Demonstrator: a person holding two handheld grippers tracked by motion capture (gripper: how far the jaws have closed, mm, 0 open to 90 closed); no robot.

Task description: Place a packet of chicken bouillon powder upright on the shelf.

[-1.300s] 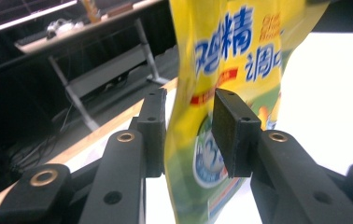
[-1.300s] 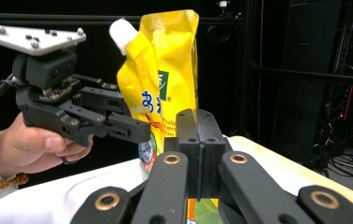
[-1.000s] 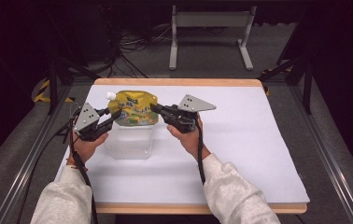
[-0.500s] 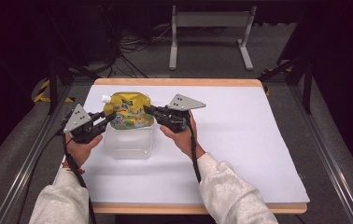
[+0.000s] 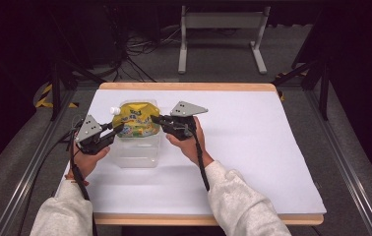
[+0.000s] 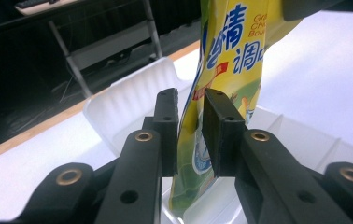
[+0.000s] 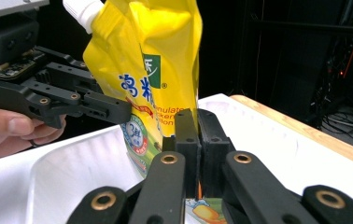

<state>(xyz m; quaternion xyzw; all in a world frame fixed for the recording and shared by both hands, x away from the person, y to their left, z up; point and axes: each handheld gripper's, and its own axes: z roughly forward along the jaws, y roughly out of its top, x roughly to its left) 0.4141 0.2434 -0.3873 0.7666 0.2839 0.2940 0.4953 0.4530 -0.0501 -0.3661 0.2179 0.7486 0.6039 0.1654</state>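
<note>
A yellow spouted pouch [image 5: 135,123] with blue lettering hangs upright over a clear plastic container [image 5: 135,158] on the white table. My left gripper [image 5: 117,129] grips the pouch's left side; in the left gripper view its jaws [image 6: 191,109] close on the pouch [image 6: 233,56] above the container's ribbed wall [image 6: 128,91]. My right gripper [image 5: 154,119] pinches the right edge. In the right gripper view its jaws [image 7: 197,122] are pressed together on the pouch's [image 7: 151,51] edge seam, with the left gripper [image 7: 118,110] across from it and the white cap at top left.
The white sheet [image 5: 253,147] covers the table, with a wooden edge [image 5: 189,86] at the far side. Beyond it stand a grey metal frame [image 5: 221,34] and cables on a dark floor. A rail [image 5: 31,167] runs along the left.
Both grippers and the pouch have shifted a little to the left and sunk toward the container. The left gripper has moved further left along the pouch.
</note>
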